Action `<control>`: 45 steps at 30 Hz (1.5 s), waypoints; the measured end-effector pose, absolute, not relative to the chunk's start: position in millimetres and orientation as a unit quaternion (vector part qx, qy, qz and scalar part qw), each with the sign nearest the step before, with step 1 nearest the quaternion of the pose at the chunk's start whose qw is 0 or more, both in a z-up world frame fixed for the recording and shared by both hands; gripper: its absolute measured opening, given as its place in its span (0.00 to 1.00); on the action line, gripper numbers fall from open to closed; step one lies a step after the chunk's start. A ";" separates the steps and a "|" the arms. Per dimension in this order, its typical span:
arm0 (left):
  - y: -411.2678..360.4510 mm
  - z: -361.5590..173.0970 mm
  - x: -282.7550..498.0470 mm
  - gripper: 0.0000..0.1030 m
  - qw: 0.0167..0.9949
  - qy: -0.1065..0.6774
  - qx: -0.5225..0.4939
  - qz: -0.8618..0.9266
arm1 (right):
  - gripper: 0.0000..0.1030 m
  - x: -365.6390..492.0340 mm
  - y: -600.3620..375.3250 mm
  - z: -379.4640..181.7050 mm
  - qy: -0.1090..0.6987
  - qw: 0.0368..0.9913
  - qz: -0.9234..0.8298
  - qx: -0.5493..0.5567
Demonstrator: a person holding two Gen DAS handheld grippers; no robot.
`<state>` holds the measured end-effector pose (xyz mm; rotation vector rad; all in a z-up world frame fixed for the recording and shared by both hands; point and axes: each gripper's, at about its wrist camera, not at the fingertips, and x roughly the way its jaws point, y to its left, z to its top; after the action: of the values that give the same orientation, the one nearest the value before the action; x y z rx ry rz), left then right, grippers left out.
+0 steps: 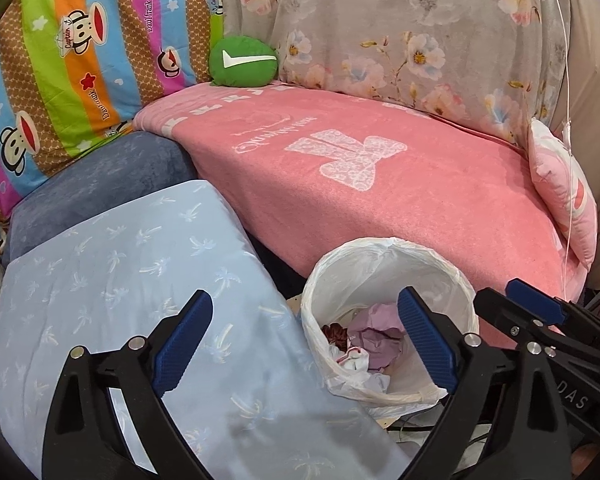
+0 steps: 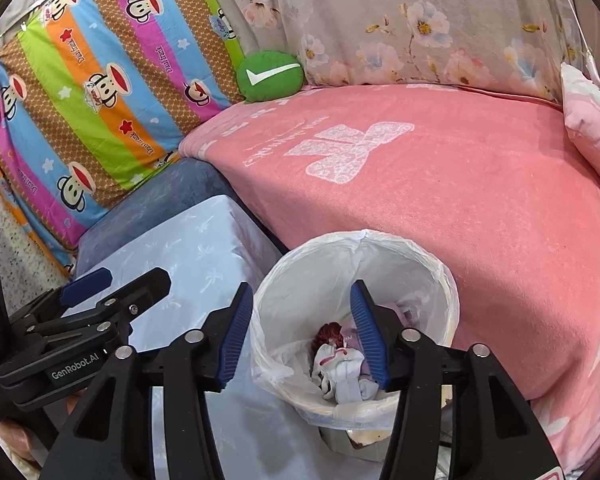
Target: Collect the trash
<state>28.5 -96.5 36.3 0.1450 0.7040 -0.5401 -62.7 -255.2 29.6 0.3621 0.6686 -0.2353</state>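
A pink-blanketed sofa (image 2: 440, 184) backs a lined waste bin (image 2: 440, 280) standing just beside it, within easy reach. Crumpled trash (image 2: 340, 364) lies inside the bin. Above it, the right gripper (image 2: 300, 336) and left gripper (image 1: 304, 340) hover, jaws spread, holding nothing

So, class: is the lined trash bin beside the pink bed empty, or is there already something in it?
Not empty. The trash bin holds crumpled white paper, lilac paper and a reddish-brown scrap, filling only its bottom.
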 end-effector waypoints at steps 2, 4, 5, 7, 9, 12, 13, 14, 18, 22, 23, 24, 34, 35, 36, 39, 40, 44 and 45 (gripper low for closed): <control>-94.8 34.3 27.8 0.88 0.902 0.342 0.071 -0.254 | 0.57 -64.4 -254.6 28.7 0.330 0.921 -0.122 0.169; -93.9 32.6 27.7 0.89 0.903 0.343 0.071 -0.249 | 0.60 -66.6 -254.2 27.5 0.332 0.919 -0.133 0.163; -93.1 31.5 27.8 0.89 0.903 0.345 0.071 -0.247 | 0.61 -67.7 -253.6 26.9 0.334 0.919 -0.137 0.159; -91.1 29.6 27.8 0.90 0.903 0.349 0.070 -0.241 | 0.62 -69.9 -252.5 25.8 0.337 0.918 -0.142 0.155; -89.8 28.6 27.1 0.91 0.904 0.351 0.069 -0.236 | 0.65 -72.0 -251.5 24.7 0.339 0.917 -0.146 0.150; -88.7 25.8 25.3 0.91 0.904 0.353 0.073 -0.230 | 0.76 -74.4 -250.2 22.0 0.342 0.917 -0.149 0.144; -88.3 24.7 24.3 0.91 0.904 0.354 0.075 -0.229 | 0.79 -75.0 -250.0 20.8 0.344 0.916 -0.148 0.144; -87.9 23.7 23.6 0.91 0.904 0.355 0.077 -0.227 | 0.82 -75.1 -250.1 19.7 0.346 0.915 -0.149 0.144; -87.5 21.2 21.4 0.92 0.903 0.357 0.081 -0.226 | 0.82 -76.4 -247.5 15.9 0.353 0.913 -0.153 0.133; -87.1 20.7 20.5 0.92 0.904 0.356 0.081 -0.225 | 0.85 -76.0 -244.2 14.4 0.359 0.913 -0.155 0.116; -86.8 19.9 19.6 0.92 0.904 0.356 0.082 -0.224 | 0.87 -76.5 -243.8 13.8 0.359 0.913 -0.156 0.113; -86.4 19.2 18.8 0.92 0.904 0.356 0.082 -0.223 | 0.95 -76.6 -243.1 13.3 0.361 0.913 -0.157 0.110; -82.3 18.3 15.3 0.92 0.906 0.355 0.085 -0.214 | 0.94 -80.0 -238.4 13.0 0.365 0.912 -0.161 0.096; -81.7 18.1 15.1 0.92 0.906 0.355 0.085 -0.212 | 0.94 -80.8 -237.8 13.0 0.366 0.912 -0.161 0.094; -81.6 18.0 14.8 0.92 0.907 0.355 0.085 -0.211 | 0.94 -81.5 -237.5 13.0 0.366 0.912 -0.161 0.092; -81.0 17.2 14.0 0.92 0.908 0.355 0.086 -0.208 | 0.94 -83.2 -235.6 13.2 0.368 0.911 -0.164 0.085; -81.0 16.8 13.4 0.92 0.908 0.355 0.086 -0.207 | 0.94 -83.8 -234.7 13.2 0.369 0.911 -0.165 0.083; -80.7 15.6 13.0 0.92 0.908 0.356 0.088 -0.205 | 0.94 -85.0 -233.0 13.6 0.369 0.911 -0.169 0.076; -80.8 15.3 12.9 0.92 0.908 0.356 0.089 -0.204 | 0.94 -85.6 -232.8 13.4 0.369 0.910 -0.170 0.075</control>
<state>12.9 -80.8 15.3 0.1834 0.7353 -0.4202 -85.6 -232.8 13.4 0.1552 0.7615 -0.3508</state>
